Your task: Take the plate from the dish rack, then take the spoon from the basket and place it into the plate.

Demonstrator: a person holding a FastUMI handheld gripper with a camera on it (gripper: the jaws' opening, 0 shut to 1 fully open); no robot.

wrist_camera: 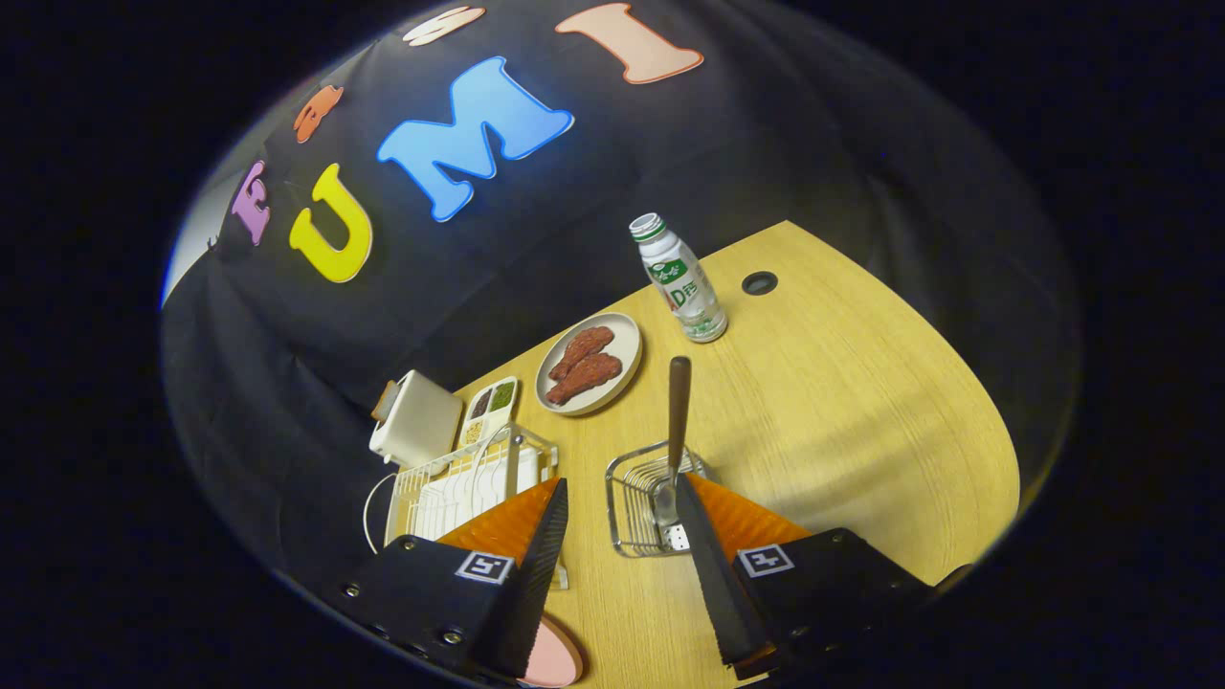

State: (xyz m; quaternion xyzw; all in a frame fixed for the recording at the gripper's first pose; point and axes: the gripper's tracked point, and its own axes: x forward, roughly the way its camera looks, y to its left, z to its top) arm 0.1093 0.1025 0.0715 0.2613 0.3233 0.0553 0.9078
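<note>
The wooden table (842,402) takes most of the scene, and it has a small round hole (759,282) near its far edge. On the near side, above the table, the gripper (622,498) is wide open, with its two fingers far apart and nothing held between them.

Beyond the left finger stands the white dish rack (469,478), made of wire, with a white tray under it. I cannot tell if anything stands in its slots. Behind the rack there is a toaster (416,419), and just beside the toaster lies a small white tray (490,407) with divided sections holding dark and green food.

Just ahead of the right finger, and partly touching it in the view, is the wire basket (641,502). The spoon (676,431) stands in this basket, tilted a little, with its bowl down and its dark handle pointing up and away.

Farther on the table is a round dish (627,340) with two brown pieces of meat (584,366) on it. Near it stands a plastic bottle (681,279) with a green label.

The pink plate (555,660) lies on the table under the left finger, and only its edge is visible.
</note>
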